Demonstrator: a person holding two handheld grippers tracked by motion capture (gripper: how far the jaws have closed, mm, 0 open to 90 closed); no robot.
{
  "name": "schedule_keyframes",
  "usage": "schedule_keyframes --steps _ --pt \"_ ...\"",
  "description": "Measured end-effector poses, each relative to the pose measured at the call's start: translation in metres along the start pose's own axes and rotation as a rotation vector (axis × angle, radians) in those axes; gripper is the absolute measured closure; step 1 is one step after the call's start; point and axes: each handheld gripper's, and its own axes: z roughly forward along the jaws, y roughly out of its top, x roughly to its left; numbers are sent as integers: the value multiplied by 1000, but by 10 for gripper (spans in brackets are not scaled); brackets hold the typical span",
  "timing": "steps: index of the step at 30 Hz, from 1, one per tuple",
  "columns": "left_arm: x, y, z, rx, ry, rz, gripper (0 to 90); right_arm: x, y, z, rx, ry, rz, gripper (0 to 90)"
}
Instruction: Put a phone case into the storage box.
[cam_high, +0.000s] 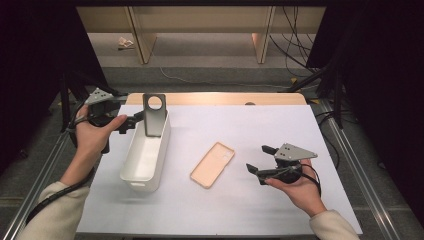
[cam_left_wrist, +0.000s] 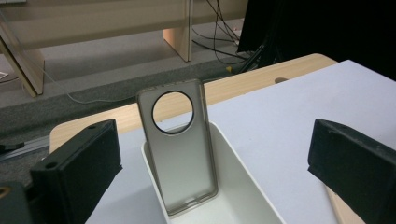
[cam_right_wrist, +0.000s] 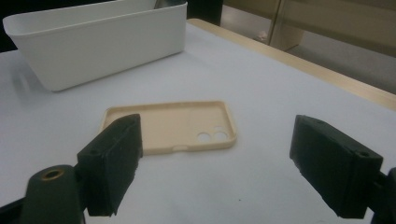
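**Two open grippers, one case in the bin, one on the table**

At the left, the person's left hand (cam_high: 92, 134) holds the left gripper (cam_high: 131, 121) raised beside the far end of a white bin (cam_high: 131, 172). Its jaws stand wide apart and hold nothing; in the left gripper view they frame the bin from either side without touching it.

The bin is long and narrow and sits on the white table cover (cam_high: 240, 210), left of centre, its length running away from the person. A grey phone case (cam_high: 154, 115) stands upright inside it at the far end, leaning against the far wall, its top rising above the rim. It has a large round camera hole near the top, and the left gripper view shows its lower edge resting on the bin's floor (cam_left_wrist: 233, 205).

Near the middle of the table, just right of the bin and apart from it, a beige phone case (cam_high: 212, 164) lies flat with its hollow side up; two small round holes show at one end.

At the right, the right hand (cam_high: 299, 187) holds the right gripper (cam_high: 259, 161) low over the table, pointed toward the beige case. Its jaws are spread wide and empty, near the case but not touching it.
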Motion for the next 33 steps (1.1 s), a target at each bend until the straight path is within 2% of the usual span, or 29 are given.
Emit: schedule_keyframes --steps 4,9,12,17,18,21,33 --pt "-9 -9 -9 -15 -20 11 10 0 1 0 -3 -2 -2 182" --pt "-25 -27 -22 -53 -66 3 7 -1 0 0 -3 -3 2 183" --pt "-34 -39 -30 -71 -83 -19 17 -1 0 0 -5 -3 4 182" --pt "-42 -48 -36 -61 -93 0 21 -1 2 0 -13 -10 3 178" --pt "-45 -52 -39 -72 -85 17 21 -2 3 0 -18 -12 6 177" --pt "-48 -58 -41 -68 -101 27 14 -2 3 0 -21 -12 9 177" --pt "-60 -75 -44 -55 -131 67 7 -5 2 -1 -24 -16 15 177"
